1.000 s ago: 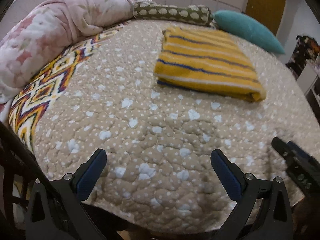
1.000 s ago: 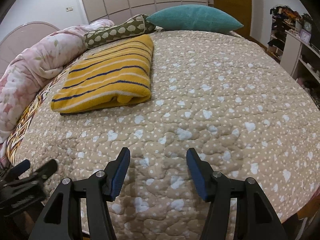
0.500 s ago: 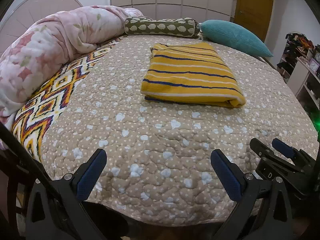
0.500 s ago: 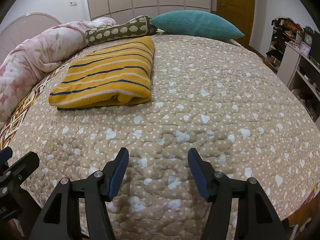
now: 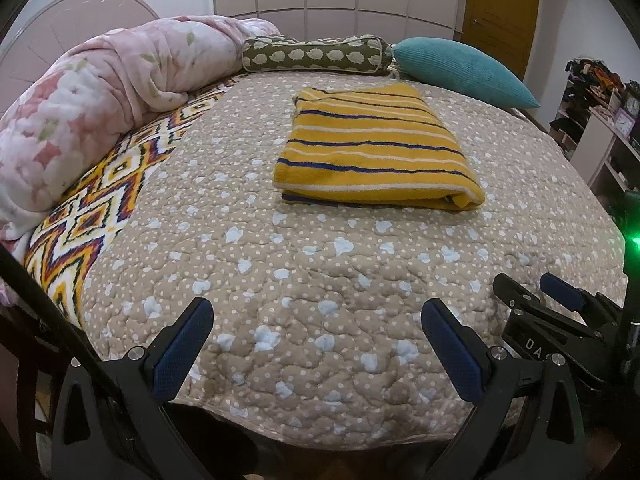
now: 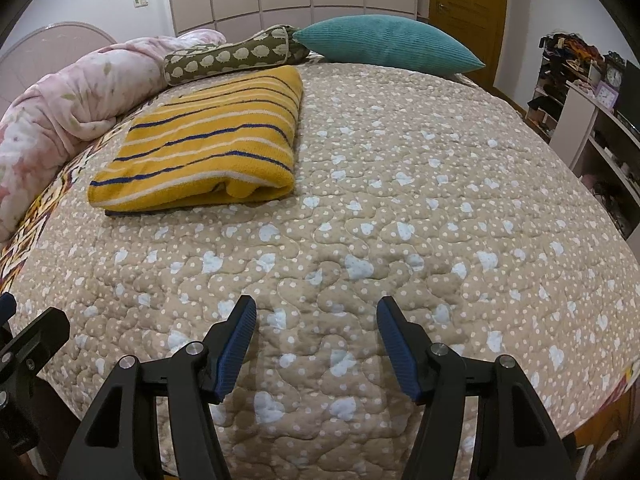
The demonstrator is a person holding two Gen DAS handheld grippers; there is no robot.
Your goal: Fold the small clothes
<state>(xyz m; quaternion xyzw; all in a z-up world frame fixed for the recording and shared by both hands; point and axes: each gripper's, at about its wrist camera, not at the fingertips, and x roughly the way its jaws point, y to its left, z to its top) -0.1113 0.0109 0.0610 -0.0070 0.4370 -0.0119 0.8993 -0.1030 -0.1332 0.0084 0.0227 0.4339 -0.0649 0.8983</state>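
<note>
The bed (image 5: pixel 320 280) fills most of both views and is covered by a beige quilt (image 6: pixel 420 200) printed with white dots and pale blue hearts. A zigzag-patterned blanket (image 5: pixel 100 208) is seen along the quilt's left edge in the left wrist view. A bundled pink floral duvet (image 5: pixel 100 108) is piled over that side and curves toward the head of the bed. At the head, a teal corduroy pillow (image 6: pixel 384 42) is laid beside an olive bolster (image 5: pixel 316 55) with a pale hedgehog print; the 2 appear to touch end to end. A yellow striped garment (image 5: pixel 376 148), crossed by blue and white stripes, is found folded into a flat rectangle on the quilt, in the far half of the bed, just in front of the bolster and well apart from both grippers. Its thick folded edge is turned toward the cameras. Shelving with clutter (image 6: pixel 584 80) is visible at the right wall.

The left gripper (image 5: pixel 318 344) is held over the near edge of the bed, its 2 blue-padded fingers (image 5: pixel 182 354) spread wide with nothing between them. The right gripper (image 6: pixel 316 344) is held likewise over the near quilt, its fingers (image 6: pixel 236 346) apart and empty; it is also seen at the right edge of the left wrist view.
</note>
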